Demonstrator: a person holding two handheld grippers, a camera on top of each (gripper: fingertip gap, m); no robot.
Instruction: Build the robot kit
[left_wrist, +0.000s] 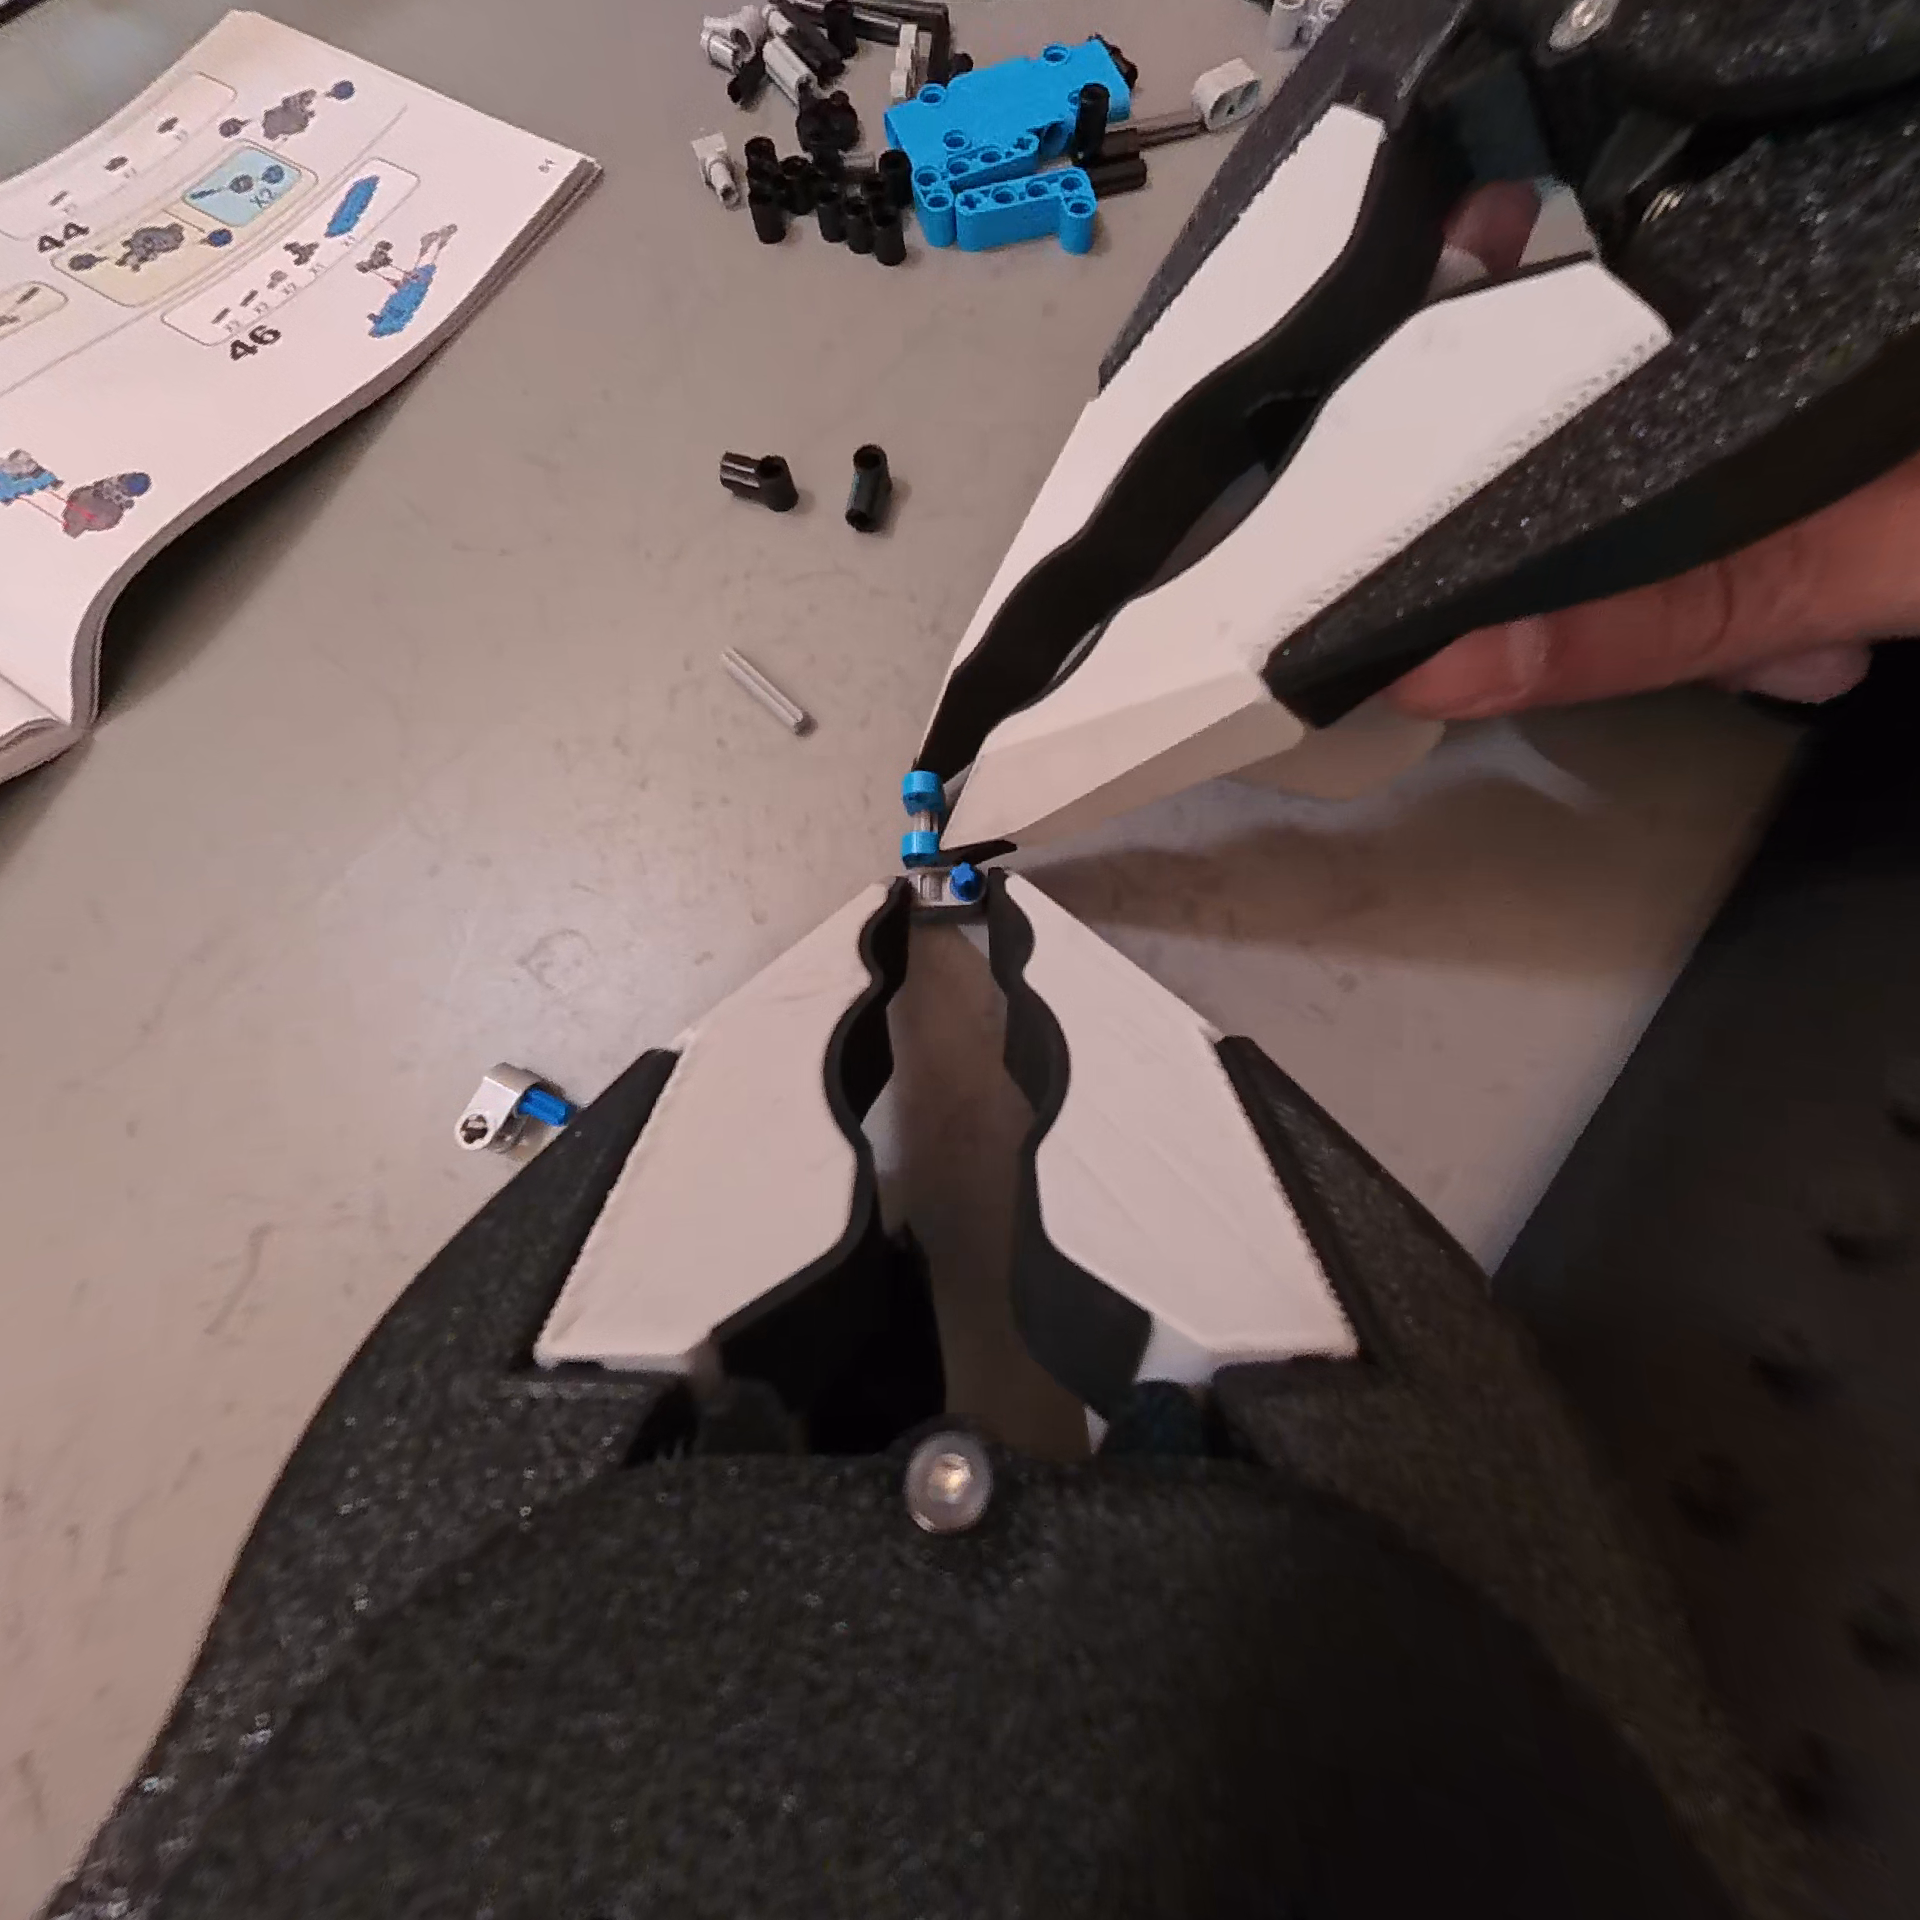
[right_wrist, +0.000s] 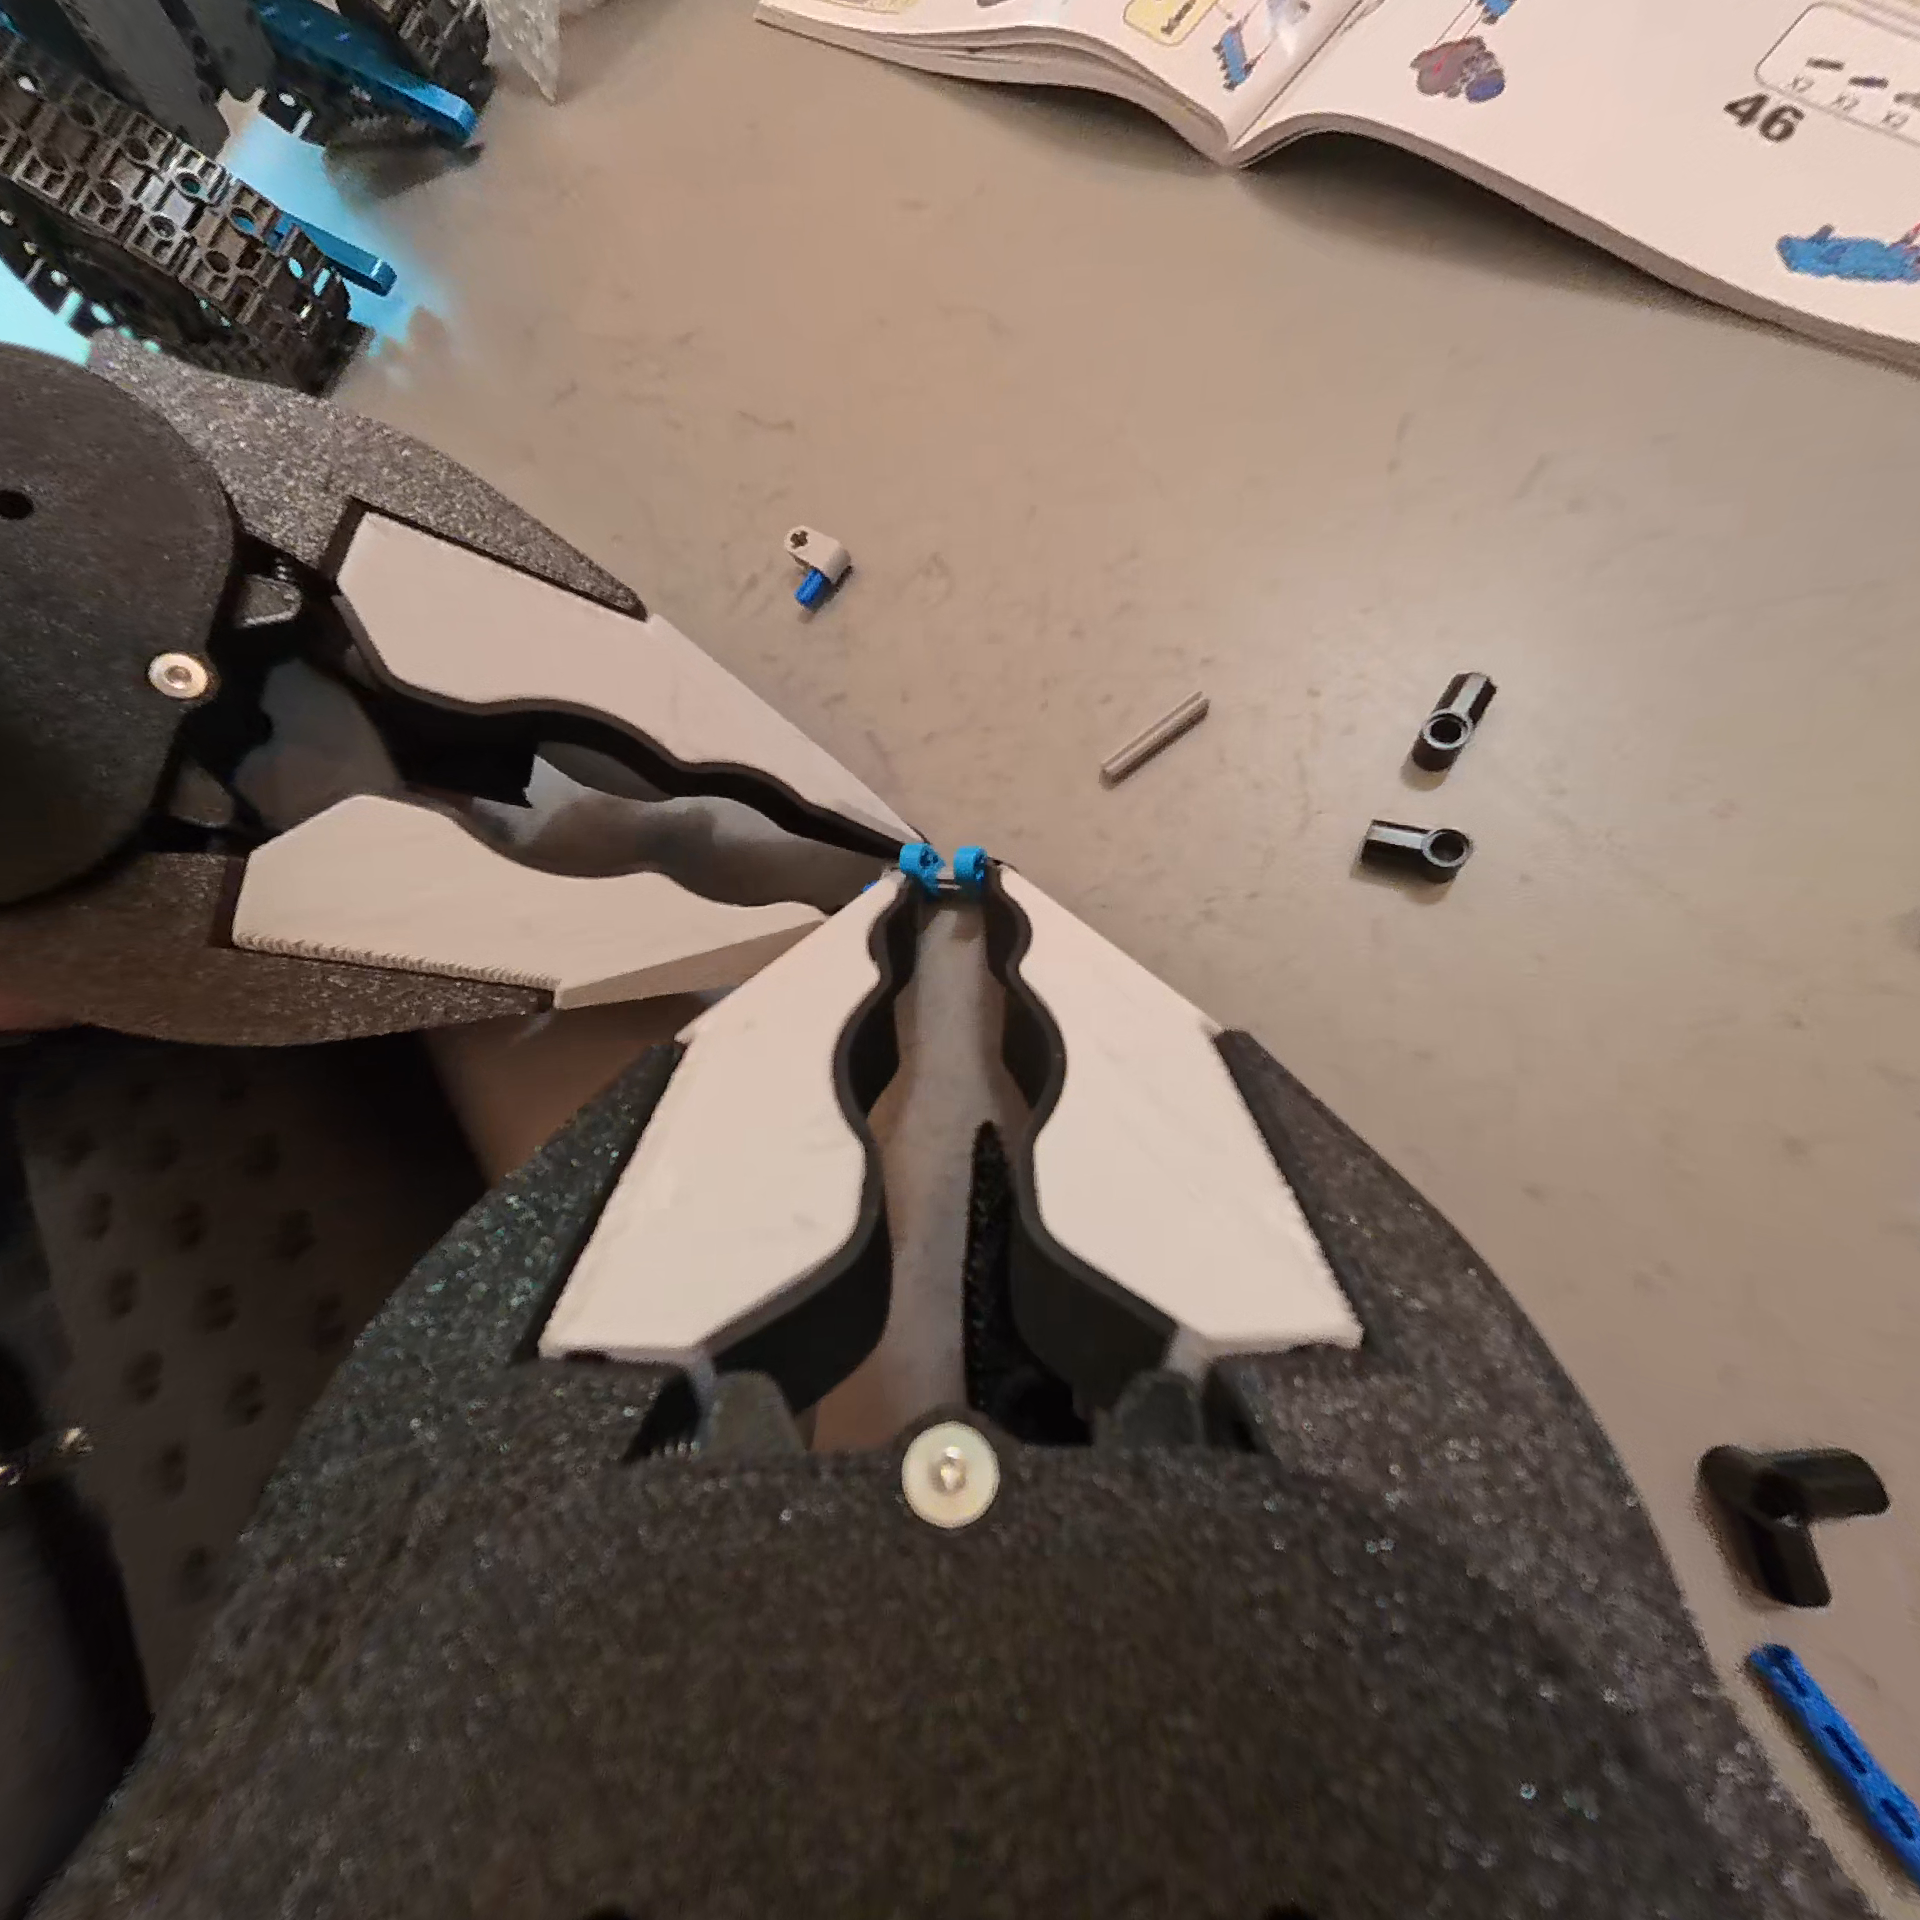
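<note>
left gripper, white fingers with black wavy pads on a black speckled body: nearly closed, pinching at its tips a small grey connector with a blue pin. right gripper, same build: also nearly closed, gripping a short axle carrying two blue bushes by the bare stretch between the bushes. the two tips almost touch above the grey-green tabletop, close to its near edge; whether the two held parts are in contact cannot be told.

key relation: in the left wrist view the axle lies just above and slightly left of the left tips, its long axis running near upright in that picture, roughly in line with the left gripper's fingers; in the right wrist view the same axle lies crosswise between the right tips. the right gripper comes in from the upper right of the left view, with a person's finger showing behind it. both grippers are equally near the meeting point.

counts, loose on the table: one grey connector with blue pin beside the left gripper; one thin grey rod; two black angled connectors, well apart from the tips; one open instruction booklet; one heap of black, grey and blue parts at the far side, too many to count. the right view adds one black elbow piece, one blue beam and a black and blue tracked assembly.
</note>
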